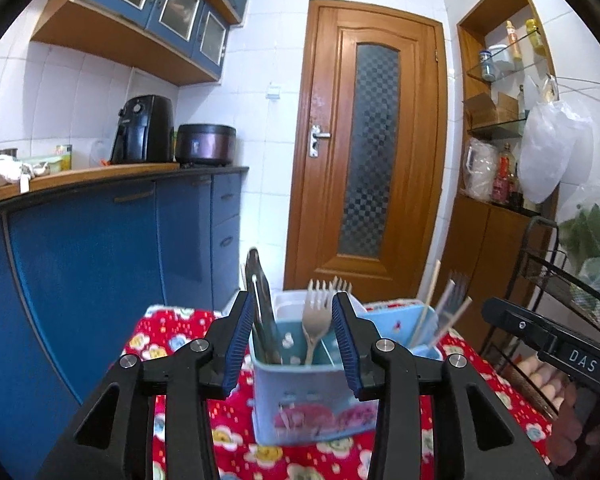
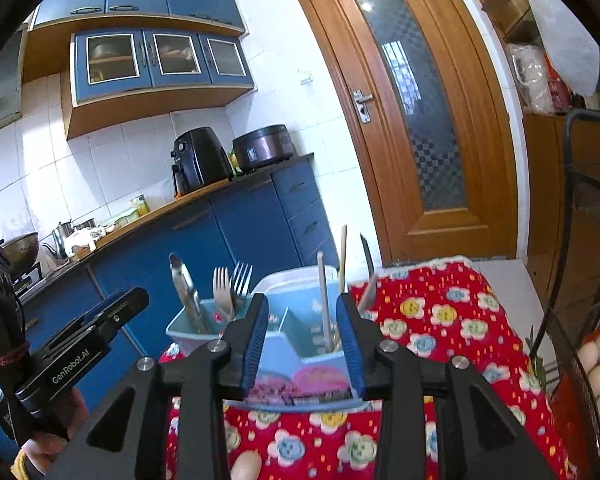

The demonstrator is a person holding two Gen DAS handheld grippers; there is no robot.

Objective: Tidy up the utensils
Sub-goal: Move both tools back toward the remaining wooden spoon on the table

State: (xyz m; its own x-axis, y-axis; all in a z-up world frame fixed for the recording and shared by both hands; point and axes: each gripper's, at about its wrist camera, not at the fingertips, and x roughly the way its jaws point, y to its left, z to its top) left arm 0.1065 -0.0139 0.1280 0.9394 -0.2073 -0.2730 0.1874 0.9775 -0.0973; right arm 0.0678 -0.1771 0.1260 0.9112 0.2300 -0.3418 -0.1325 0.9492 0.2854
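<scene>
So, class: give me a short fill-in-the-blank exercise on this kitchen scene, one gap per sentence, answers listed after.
1. The forks stand with their tines pointing ____.
2. The blue holder stands on a red cloth printed with ____.
3. The jaws of the left gripper are ____.
4. The wooden door behind the table is ____.

Missing words: up; flowers; open; closed

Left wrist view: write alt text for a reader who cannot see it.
A light blue utensil caddy holding forks and metal tongs stands on a red floral tablecloth, framed between the open left gripper. Behind are blue kitchen cabinets and a wooden door.
</scene>
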